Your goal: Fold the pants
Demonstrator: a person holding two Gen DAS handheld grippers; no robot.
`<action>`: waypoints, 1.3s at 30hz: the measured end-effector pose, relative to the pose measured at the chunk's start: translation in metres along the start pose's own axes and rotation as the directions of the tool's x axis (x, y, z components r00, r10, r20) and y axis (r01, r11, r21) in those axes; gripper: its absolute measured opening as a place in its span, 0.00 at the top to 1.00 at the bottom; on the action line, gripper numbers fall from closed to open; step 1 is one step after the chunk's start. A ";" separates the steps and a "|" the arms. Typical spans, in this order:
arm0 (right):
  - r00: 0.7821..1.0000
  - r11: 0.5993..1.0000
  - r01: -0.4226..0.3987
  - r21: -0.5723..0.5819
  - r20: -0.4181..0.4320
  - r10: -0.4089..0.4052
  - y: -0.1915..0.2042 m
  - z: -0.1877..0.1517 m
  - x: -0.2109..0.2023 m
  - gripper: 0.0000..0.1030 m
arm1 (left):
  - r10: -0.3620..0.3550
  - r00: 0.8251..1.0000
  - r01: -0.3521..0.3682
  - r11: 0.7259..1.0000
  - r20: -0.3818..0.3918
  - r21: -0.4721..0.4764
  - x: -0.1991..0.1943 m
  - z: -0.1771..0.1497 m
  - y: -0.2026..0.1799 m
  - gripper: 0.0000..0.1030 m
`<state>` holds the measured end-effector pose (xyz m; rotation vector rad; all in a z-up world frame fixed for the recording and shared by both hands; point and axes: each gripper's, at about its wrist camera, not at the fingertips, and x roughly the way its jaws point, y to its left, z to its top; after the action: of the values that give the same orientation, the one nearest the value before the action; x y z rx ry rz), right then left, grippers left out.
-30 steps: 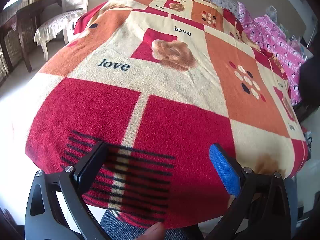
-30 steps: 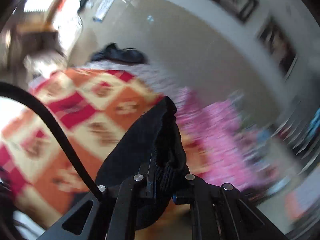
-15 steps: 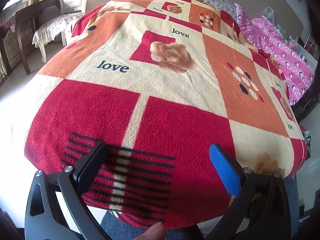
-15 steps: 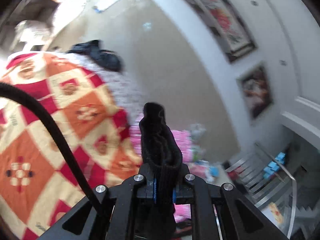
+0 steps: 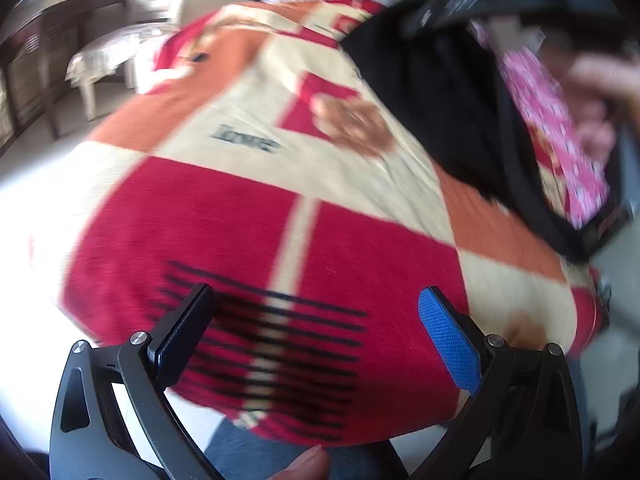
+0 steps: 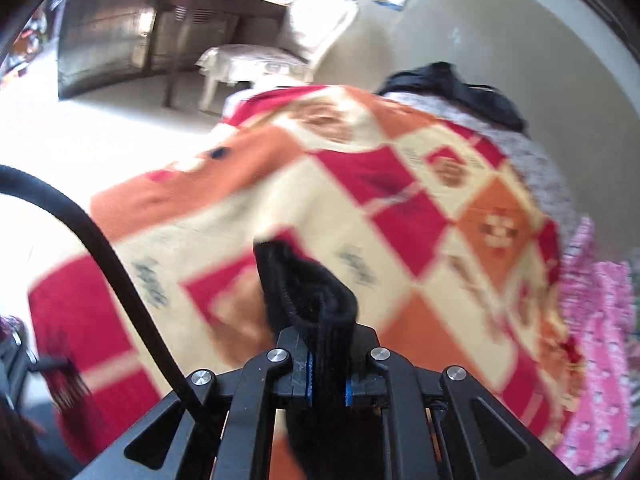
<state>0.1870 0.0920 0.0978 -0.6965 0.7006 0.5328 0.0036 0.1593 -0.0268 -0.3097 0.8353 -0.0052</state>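
Left claw: black plastic frame, silver screws, one black pad, one blue textured pad. Right claw: same black frame, silver screws, blue pads, black cable alongside. Person wears blue denim.

- Pants: black knit fabric with a ribbed edge, bunched into an upright fold pinched between the right jaws.
- Remainder of the garment: hangs as a dark, blurred sheet well beyond the open left jaws, over the bed.
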 end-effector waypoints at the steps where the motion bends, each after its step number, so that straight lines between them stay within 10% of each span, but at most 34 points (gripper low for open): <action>1: 1.000 1.000 -0.015 0.023 -0.006 0.015 0.010 0.005 0.011 0.91 | 0.016 1.000 -0.015 1.000 0.013 -0.026 -0.007 0.001 0.007 0.01; 14: 0.985 0.993 -0.116 0.034 -0.125 0.119 0.109 0.011 0.078 0.79 | 0.201 0.979 -0.197 0.976 0.027 -0.091 -0.027 -0.005 0.042 0.01; 21: 0.960 0.936 -0.278 0.214 0.083 0.266 0.049 0.000 0.005 0.65 | 0.238 0.970 -0.233 0.967 0.043 -0.105 -0.038 0.004 0.038 0.01; 25: 0.962 0.865 -0.243 0.439 0.222 0.158 -0.046 -0.064 -0.047 0.51 | 0.218 0.973 -0.210 0.973 0.074 -0.098 -0.047 0.029 0.034 0.01; 31: 0.992 0.761 -0.022 0.648 0.110 -0.065 -0.145 -0.228 -0.091 0.51 | 0.064 0.998 -0.064 0.998 0.011 -0.004 -0.022 0.060 0.014 0.01; 39: 0.999 0.604 -0.027 0.797 0.047 -0.017 -0.136 -0.370 -0.101 0.51 | -0.145 0.980 0.132 0.986 -0.132 -0.105 0.053 0.087 0.016 0.01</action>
<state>0.0631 -0.2867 0.0172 0.1823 0.8035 0.1828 0.1010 0.1914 -0.0147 -0.4618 0.9532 -0.1186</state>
